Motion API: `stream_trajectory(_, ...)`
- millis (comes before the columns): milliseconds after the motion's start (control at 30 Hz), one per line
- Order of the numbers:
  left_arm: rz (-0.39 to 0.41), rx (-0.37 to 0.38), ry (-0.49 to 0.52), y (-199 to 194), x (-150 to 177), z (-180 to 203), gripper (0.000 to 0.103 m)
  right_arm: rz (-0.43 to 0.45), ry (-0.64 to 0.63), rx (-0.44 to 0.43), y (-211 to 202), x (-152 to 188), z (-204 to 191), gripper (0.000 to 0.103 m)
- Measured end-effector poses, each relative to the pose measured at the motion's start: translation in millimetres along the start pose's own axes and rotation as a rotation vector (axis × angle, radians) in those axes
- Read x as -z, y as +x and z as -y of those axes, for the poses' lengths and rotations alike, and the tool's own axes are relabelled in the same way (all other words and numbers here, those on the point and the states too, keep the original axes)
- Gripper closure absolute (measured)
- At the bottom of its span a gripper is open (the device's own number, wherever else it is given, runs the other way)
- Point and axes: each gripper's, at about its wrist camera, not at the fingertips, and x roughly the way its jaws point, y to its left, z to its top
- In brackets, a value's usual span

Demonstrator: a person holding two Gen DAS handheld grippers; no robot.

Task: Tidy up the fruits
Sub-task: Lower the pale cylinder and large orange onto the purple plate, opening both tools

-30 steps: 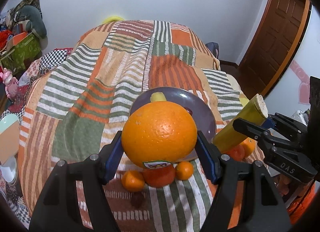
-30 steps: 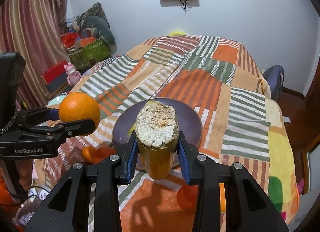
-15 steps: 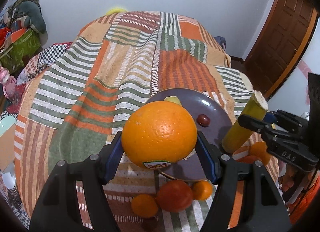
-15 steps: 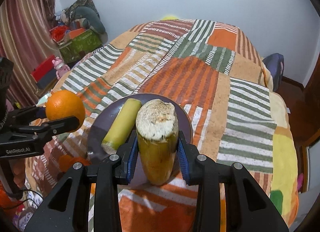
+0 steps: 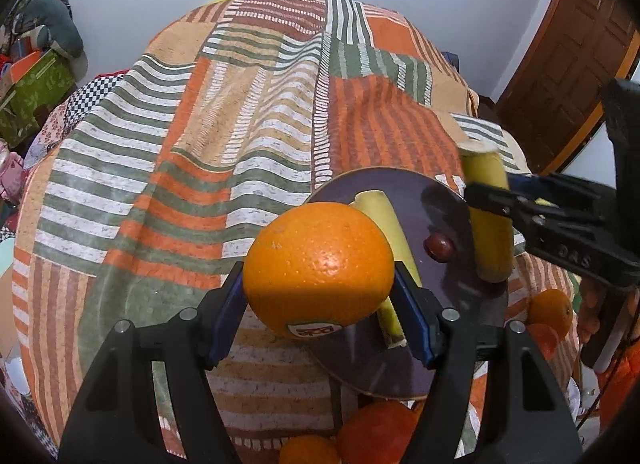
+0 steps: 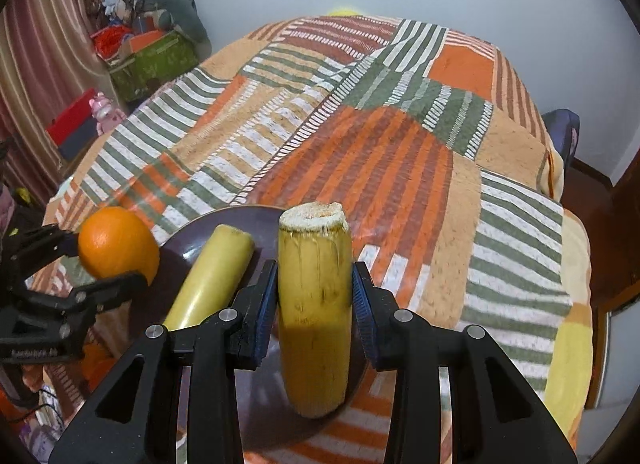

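Note:
My left gripper (image 5: 320,296) is shut on a large orange (image 5: 318,270) with a sticker, held above the left rim of a dark purple plate (image 5: 444,348). My right gripper (image 6: 314,304) is shut on a yellow banana piece (image 6: 314,304) with a cut top, held upright over the plate (image 6: 188,240). A second banana piece (image 6: 212,276) lies on the plate beside a small dark red fruit (image 5: 438,244). From the right wrist view, the left gripper (image 6: 100,264) and its orange (image 6: 118,246) hang at the plate's left edge.
Several small oranges (image 5: 376,436) lie on the striped patchwork bedspread (image 5: 240,123) in front of the plate, and others (image 5: 550,310) sit at its right. Boxes and toys (image 6: 148,59) stand left of the bed, a wooden door (image 5: 560,75) at the right.
Both grippers have moved forward and down over the plate, carrying the orange and the banana piece. The plate and the second banana piece now lie closer beneath them.

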Motion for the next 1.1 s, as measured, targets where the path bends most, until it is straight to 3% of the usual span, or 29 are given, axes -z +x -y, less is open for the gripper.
stream_trajectory(500,-0.039,-0.011,0.043,26,-4,5,0.034,-0.104,-0.073,0.003,38,-3,-8,0.070)
stream_trajectory(833,-0.053,0.006,0.036,31,-11,7,0.034,-0.125,-0.055,-0.014,40,-5,-7,0.069)
stream_trajectory(1100,0.000,-0.014,0.061,12,-15,11,0.033,-0.080,-0.030,-0.020,19,-7,-5,0.069)
